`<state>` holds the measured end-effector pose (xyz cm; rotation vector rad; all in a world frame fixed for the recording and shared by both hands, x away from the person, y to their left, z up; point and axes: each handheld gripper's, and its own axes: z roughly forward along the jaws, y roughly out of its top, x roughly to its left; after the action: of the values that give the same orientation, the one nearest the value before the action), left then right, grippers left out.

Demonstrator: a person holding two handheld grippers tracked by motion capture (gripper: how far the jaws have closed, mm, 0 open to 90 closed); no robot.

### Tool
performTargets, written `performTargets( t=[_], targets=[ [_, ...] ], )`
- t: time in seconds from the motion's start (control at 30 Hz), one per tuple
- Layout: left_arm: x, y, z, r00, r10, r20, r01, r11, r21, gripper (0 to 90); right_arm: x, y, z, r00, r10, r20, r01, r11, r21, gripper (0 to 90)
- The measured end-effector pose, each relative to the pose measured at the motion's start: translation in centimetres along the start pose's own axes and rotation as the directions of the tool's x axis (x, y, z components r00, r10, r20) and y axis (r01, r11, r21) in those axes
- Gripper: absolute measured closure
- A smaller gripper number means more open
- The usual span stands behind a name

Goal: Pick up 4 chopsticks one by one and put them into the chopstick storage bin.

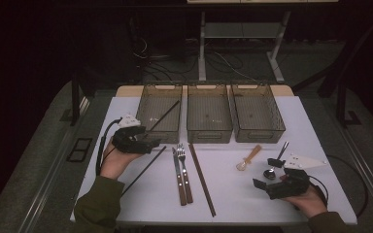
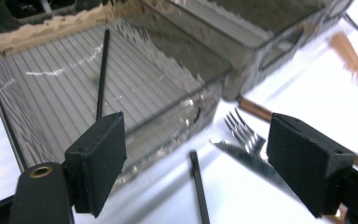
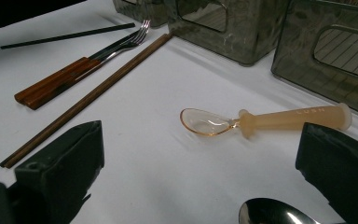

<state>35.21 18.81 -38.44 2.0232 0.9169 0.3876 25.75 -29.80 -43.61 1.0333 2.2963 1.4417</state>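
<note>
1. My surface (image 1: 141,194) is white, with three bins at the back.
2. The left bin (image 1: 148,104) has one black stick (image 1: 165,115) leaning inside.
3. My left fingers (image 1: 151,144) are wide and hold nothing, just by that bin.
4. My right fingers (image 1: 267,174) are wide too, near a clear spoon (image 3: 265,122).

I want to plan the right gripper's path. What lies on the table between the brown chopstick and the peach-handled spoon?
Nothing: in the right gripper view the white table is bare between the brown chopstick and the peach-handled spoon.
</note>
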Motion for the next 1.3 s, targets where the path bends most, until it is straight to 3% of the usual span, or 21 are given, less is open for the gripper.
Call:
performTargets(
  t=[0.3, 0.63, 0.83, 1.13, 1.3],
  targets=[
    [-1.2, -2.3, -1.3, 0.9998, 0.002, -0.018, -0.002, 1.0, -0.009, 18.9, -0.2, 0.1, 0.1, 1.0, 0.01, 0.0, -0.01, 1.0, -0.008, 1.3],
    [-2.3, -4.3, -2.3, 0.9999, 0.009, -0.015, -0.008, 0.9998, 0.018, 18.9, -0.2, 0.1, 0.0, 1.0, 0.007, -0.003, -0.007, 1.0, -0.005, 1.3],
    [-2.4, -5.8, -2.4, 1.0, -0.007, -0.003, 0.007, 0.9993, 0.036, 19.2, -0.1, 0.0, -0.1, 1.0, 0.005, 0.005, -0.005, 1.0, -0.001, 1.3],
    [-2.5, -7.3, -1.8, 0.9999, -0.007, 0.015, 0.006, 0.9952, 0.098, 23.4, 0.1, 0.0, -0.2, 0.9998, 0.009, 0.015, -0.009, 1.0, -0.001, 1.3],
    [-2.2, -7.4, -1.8, 0.9997, -0.017, 0.016, 0.015, 0.9948, 0.101, 32.9, 0.0, -0.1, -0.3, 0.9998, 0.012, 0.016, -0.012, 1.0, -0.003, 1.3]
  ],
)
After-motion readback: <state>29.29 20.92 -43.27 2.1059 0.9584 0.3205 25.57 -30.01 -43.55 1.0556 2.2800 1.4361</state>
